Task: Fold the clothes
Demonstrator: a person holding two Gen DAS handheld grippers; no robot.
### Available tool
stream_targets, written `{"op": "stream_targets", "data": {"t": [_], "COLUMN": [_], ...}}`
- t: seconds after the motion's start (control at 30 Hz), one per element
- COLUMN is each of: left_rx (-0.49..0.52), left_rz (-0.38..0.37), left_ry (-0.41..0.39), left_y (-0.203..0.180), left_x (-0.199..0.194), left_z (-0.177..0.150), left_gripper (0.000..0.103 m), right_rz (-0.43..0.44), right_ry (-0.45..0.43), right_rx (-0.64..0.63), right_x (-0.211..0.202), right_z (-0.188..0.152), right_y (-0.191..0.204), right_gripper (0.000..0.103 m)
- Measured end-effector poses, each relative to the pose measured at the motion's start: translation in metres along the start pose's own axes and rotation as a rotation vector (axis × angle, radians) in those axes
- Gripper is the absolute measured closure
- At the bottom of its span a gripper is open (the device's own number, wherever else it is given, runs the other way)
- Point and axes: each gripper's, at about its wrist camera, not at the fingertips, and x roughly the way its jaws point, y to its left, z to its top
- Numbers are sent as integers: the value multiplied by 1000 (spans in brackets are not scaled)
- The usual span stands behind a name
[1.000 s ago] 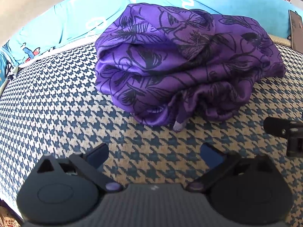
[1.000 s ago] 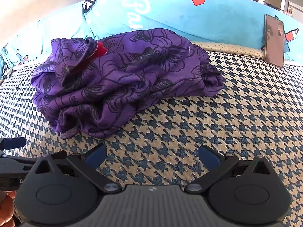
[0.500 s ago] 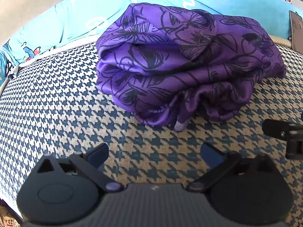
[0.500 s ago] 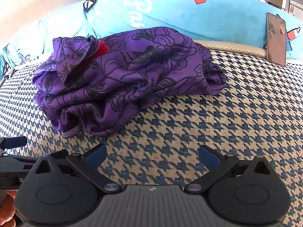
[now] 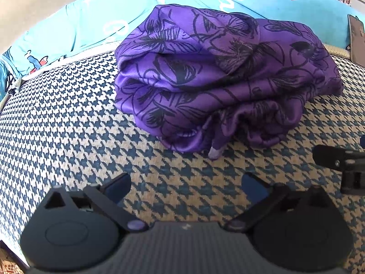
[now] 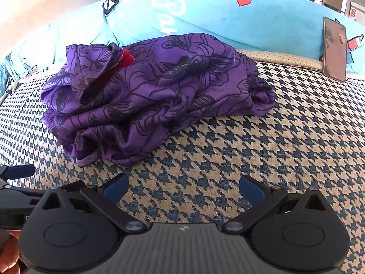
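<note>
A purple garment with a black flower print [image 5: 219, 77] lies in a folded bundle on the houndstooth cushion [image 5: 68, 132]. It also shows in the right wrist view [image 6: 155, 96], with a red patch [image 6: 126, 57] at its top left. My left gripper [image 5: 186, 186] is open and empty, low over the cushion just in front of the bundle. My right gripper [image 6: 182, 187] is open and empty, in front of the bundle's right half. Each gripper shows at the edge of the other's view.
A light blue printed cushion [image 6: 228, 16] runs along the back. A phone [image 6: 335, 49] leans upright against it at the right. The houndstooth cushion [image 6: 285, 137] stretches to the right of the bundle.
Both grippers have moved slightly closer to the bundle. The garment has not moved and both grippers stay open.
</note>
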Motion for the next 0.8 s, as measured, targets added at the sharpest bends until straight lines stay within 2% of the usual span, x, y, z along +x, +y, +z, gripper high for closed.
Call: {"op": "stream_targets", "data": {"t": [0.8], "left_rx": [3], "left_rz": [-10], "left_ry": [-3], "left_y": [-1], "left_x": [0], "left_z": [0], "left_gripper": [0], "right_rz": [0], "right_ry": [-12], "right_rx": [-15], "right_x": [0], "right_z": [-1], "right_y": [1], "right_gripper": [0]}}
